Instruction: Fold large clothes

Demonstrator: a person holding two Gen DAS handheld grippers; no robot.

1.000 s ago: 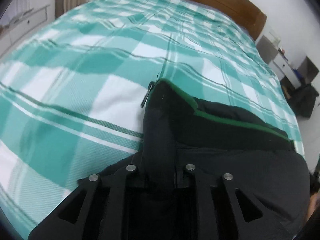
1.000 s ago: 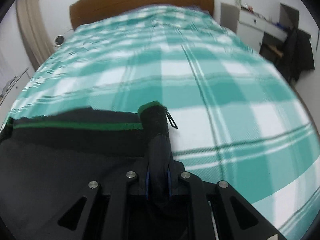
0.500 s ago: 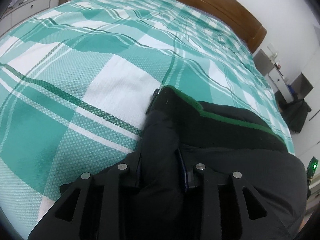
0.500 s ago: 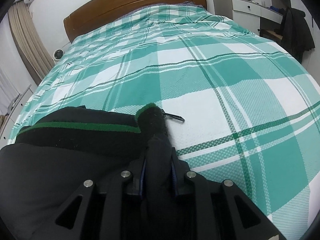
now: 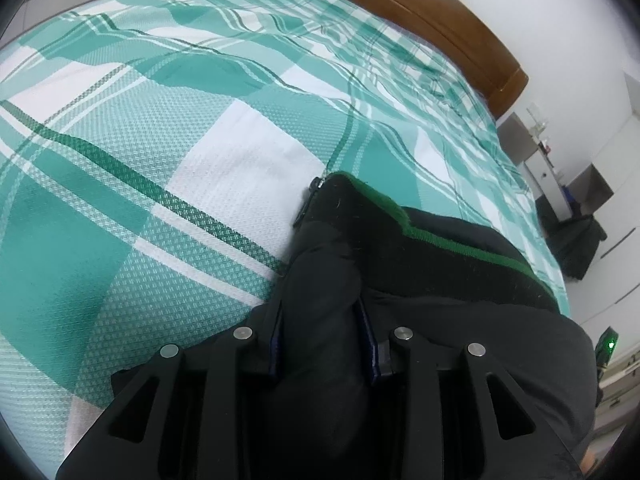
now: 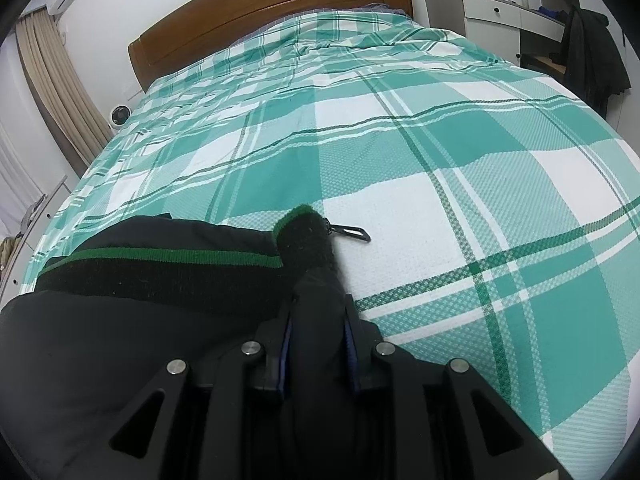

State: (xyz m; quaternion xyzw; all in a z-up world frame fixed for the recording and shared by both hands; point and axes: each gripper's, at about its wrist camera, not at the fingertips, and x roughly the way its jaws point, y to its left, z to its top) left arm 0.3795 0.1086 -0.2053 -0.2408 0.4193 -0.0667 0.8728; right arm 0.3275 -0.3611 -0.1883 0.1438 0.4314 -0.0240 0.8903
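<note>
No writing or brand mark is legible anywhere in either view.

The left gripper is pointing down at the bed with a thick fold of the black jacket bunched between its fingers; the fabric is filling the gap and the blue-edged pads are lying against it on both sides, so it is pinching the jacket. The jacket's knitted collar band, trimmed in green, is resting on the green-and-white checked bedspread, and a zip pull is hanging at the collar's left corner.

The right gripper is likewise pinching a narrower fold of the jacket, the pads touching the cloth on each side. The other collar corner is lying on a white square of the bedspread, and a second zip pull is lying flat just to its right. Beyond are a wooden headboard and a white dresser.
</note>
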